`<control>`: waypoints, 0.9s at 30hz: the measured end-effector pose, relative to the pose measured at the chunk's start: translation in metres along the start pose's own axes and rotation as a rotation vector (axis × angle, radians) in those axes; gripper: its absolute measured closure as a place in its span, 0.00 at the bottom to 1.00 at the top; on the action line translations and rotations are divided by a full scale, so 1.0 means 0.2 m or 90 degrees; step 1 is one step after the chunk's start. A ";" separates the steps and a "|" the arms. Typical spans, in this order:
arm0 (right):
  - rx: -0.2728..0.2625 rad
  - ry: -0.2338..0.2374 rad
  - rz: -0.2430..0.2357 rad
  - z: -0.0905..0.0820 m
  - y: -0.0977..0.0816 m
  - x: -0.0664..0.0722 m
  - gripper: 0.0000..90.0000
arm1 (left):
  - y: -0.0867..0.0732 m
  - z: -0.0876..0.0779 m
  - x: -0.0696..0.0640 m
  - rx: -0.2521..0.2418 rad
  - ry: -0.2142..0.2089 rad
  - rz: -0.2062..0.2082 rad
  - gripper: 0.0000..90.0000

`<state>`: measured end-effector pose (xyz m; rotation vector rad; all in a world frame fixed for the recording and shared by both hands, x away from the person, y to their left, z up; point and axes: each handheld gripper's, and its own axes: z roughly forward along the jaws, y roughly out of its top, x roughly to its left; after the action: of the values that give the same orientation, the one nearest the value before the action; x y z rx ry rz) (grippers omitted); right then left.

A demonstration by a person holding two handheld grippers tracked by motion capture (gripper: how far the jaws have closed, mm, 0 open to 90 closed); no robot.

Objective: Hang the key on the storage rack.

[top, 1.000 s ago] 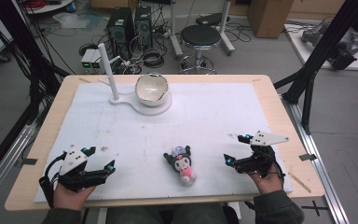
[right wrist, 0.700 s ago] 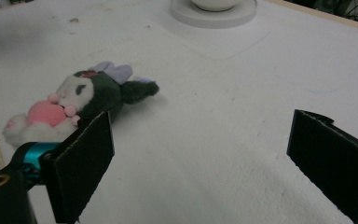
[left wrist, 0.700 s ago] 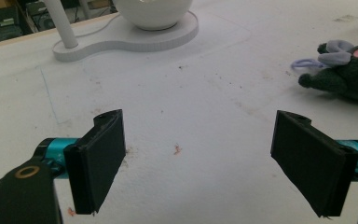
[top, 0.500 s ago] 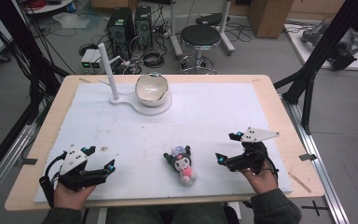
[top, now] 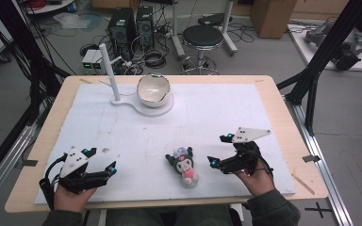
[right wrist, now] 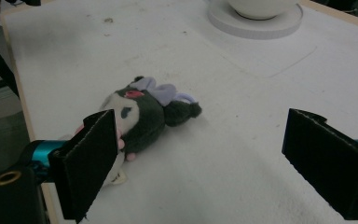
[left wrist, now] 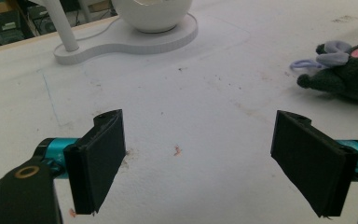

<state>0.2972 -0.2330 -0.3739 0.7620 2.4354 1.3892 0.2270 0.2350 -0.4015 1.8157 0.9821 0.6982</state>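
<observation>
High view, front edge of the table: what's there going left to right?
left gripper → plush toy → right gripper

**Right gripper moves closer to the plush toy**

The right gripper (top: 215, 162) has shifted to the left across the surface (top: 264, 117), toward the plush toy (top: 185, 165). One second ago it was well apart from the toy, near the right edge; now it is near the toy's right side, not touching it. Its jaws have just been closing a little, but they stand wide and nothing is between them. In the right gripper view the toy lies beside the left jaw.
</observation>
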 end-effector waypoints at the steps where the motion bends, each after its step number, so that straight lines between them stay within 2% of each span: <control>1: -0.001 0.003 -0.001 0.01 0.01 0.00 0.11 | 0.00 0.00 0.00 0.002 -0.001 0.000 0.20; 4: 0.003 0.010 -0.007 0.02 0.04 0.03 0.17 | 0.00 0.00 0.00 0.000 0.001 -0.002 0.20; 7: 0.013 0.005 -0.002 0.03 0.07 0.04 0.17 | 0.00 0.00 0.00 -0.003 0.003 -0.001 0.20; 8: 0.017 0.017 0.011 0.05 0.09 0.05 0.18 | 0.00 0.00 0.00 -0.004 0.003 -0.001 0.20; 13: 0.021 0.022 0.015 0.07 0.12 0.08 0.20 | 0.00 0.00 0.01 -0.005 0.006 -0.004 0.20; 16: 0.040 0.022 0.019 0.10 0.14 0.09 0.20 | 0.00 0.00 0.01 -0.006 0.005 -0.003 0.20; 19: 0.065 0.021 0.037 0.13 0.16 0.12 0.21 | 0.00 -0.01 0.01 -0.005 0.004 0.001 0.20; 27: 0.102 0.020 0.033 0.20 0.16 0.18 0.21 | 0.00 -0.01 0.01 -0.009 0.007 -0.002 0.20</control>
<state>0.2956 -0.1708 -0.3653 0.8515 2.5938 1.2431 0.2267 0.2371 -0.4004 1.7998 0.9851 0.7115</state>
